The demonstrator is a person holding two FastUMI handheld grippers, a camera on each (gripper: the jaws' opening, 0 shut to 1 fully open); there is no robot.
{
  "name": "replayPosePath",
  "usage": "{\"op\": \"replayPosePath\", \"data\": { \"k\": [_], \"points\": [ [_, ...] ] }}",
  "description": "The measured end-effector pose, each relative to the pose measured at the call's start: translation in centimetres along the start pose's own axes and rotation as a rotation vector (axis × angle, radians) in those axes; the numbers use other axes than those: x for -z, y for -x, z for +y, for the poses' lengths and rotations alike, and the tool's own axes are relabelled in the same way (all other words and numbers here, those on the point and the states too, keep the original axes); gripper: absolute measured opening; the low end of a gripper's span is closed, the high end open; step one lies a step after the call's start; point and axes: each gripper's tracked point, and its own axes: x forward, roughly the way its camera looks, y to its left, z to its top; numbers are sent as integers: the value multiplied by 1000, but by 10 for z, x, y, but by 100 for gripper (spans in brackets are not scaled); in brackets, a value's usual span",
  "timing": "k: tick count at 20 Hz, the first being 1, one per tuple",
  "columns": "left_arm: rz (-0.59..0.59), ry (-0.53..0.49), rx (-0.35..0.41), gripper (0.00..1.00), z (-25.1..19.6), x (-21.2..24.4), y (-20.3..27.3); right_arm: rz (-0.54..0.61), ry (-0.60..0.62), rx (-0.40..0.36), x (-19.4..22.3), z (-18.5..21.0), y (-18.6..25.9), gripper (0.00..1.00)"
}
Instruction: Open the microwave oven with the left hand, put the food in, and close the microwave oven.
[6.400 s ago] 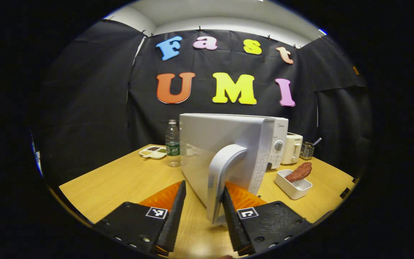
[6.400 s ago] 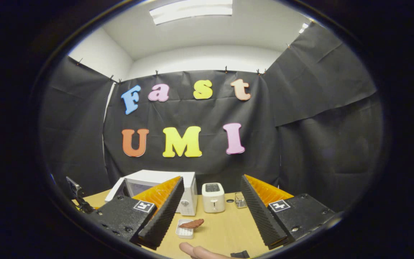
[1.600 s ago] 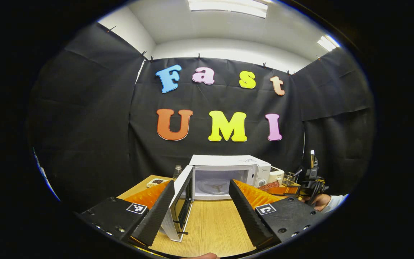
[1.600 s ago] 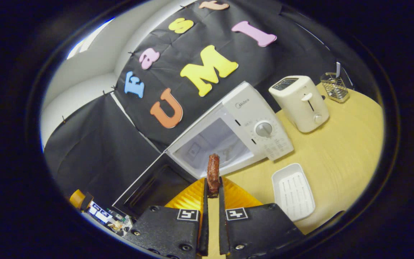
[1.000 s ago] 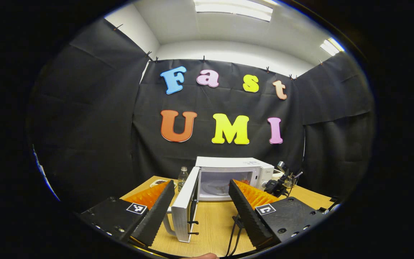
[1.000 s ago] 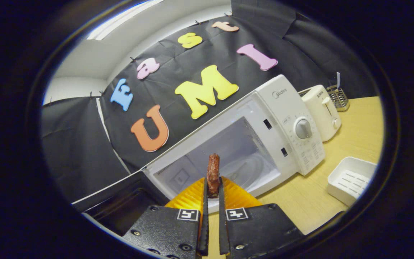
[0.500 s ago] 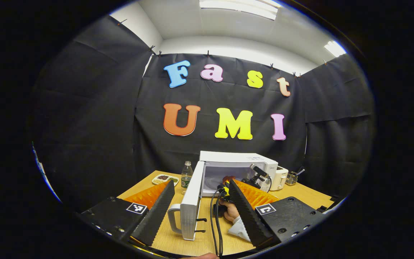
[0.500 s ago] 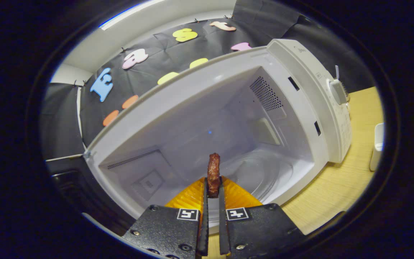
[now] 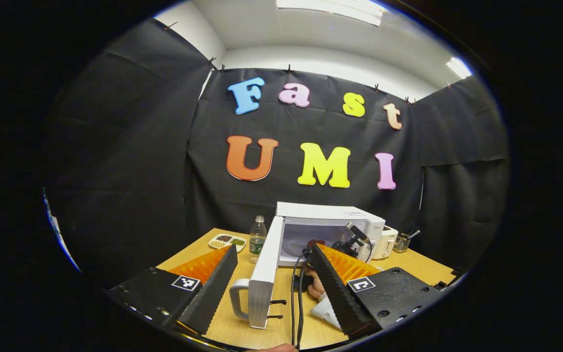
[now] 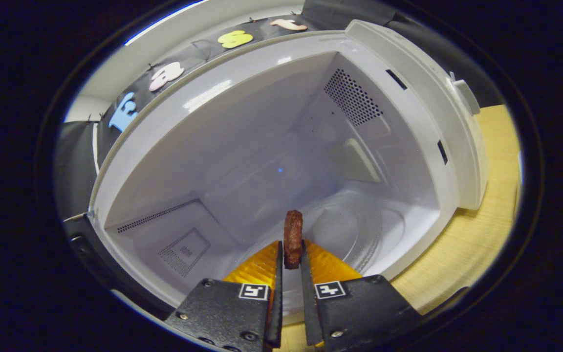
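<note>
Food, a dark reddish-brown strip of meat (image 10: pixel 292 238), is clamped edge-on between the closed jaws of the right gripper (image 10: pixel 291 261). Its long axis runs straight out along the fingers, its far end pointing into the cavity of the white microwave oven (image 10: pixel 281 161). The strip is seen hanging above the round glass turntable (image 10: pixel 359 230), which lies ahead and slightly to the right of the jaws in the right gripper view. No contact between food and turntable can be confirmed.

In the left gripper view the white microwave door (image 9: pixel 263 274) is seen swung fully out towards the near edge of the light wooden tabletop (image 9: pixel 281 322), edge-on, with its curved handle (image 9: pixel 236 298) on the left face. The left gripper (image 9: pixel 274 281) is held back from the oven with its jaws spread wide and nothing between them; the door edge is framed in the gap, apparently not touched. The hand (image 9: pixel 313 286) holding the right gripper is seen at the oven mouth.

Judgement: opening is done; insertion is in progress. The release turns on lowering the strip onto the turntable centre before the jaws are parted. The left gripper is the nearer one to the door handle for closing.
</note>
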Motion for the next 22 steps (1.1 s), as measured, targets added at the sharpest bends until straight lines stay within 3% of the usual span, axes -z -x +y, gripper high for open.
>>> {"op": "replayPosePath", "data": {
  "k": [1, 3, 4, 5, 6, 7, 8, 10, 11, 12, 18, 19, 20, 21, 22],
  "points": [
    [5, -4, 4, 94, -3, 2, 0, 13, 42, 7, 1, 1, 0, 28],
    [14, -9, 10, 94, -8, 5, -2, 2, 172, 53, -2, -4, 1, 46],
    [16, -13, 14, 94, -10, 6, -2, -13, 237, 84, -4, -8, 4, 78],
    [17, -16, 16, 94, -11, 6, -1, -16, 289, 108, -5, -12, 3, 82],
    [18, -20, 19, 94, -14, 7, -1, -22, 305, 111, -8, -13, 7, 100],
    [17, -25, 22, 94, -14, 7, 0, -35, 287, 102, -13, -10, 8, 94],
    [14, -31, 21, 94, -15, 5, 1, -28, 262, 88, -16, -7, 11, 100],
    [11, -42, 15, 94, -13, 5, 4, -2, 277, 72, -23, -5, 19, 100],
    [13, -47, 11, 94, -11, 7, 4, 8, 304, 49, -25, -2, 25, 89],
    [16, -48, 9, 94, -9, 8, 4, 16, 333, 24, -27, 3, 32, 100],
    [20, -51, -24, 94, 10, 18, 9, 35, 460, -88, -62, 0, 105, 100],
    [24, -50, -33, 94, 16, 21, 9, 25, 486, -93, -74, -4, 122, 89],
    [24, -48, -38, 94, 19, 23, 9, 10, 505, -102, -89, -8, 140, 89],
    [24, -46, -44, 94, 24, 23, 10, -3, 515, -109, -103, -12, 158, 100],
    [19, -48, -45, 94, 27, 23, 10, -7, 529, -108, -117, -18, 178, 100]
  ]
}}
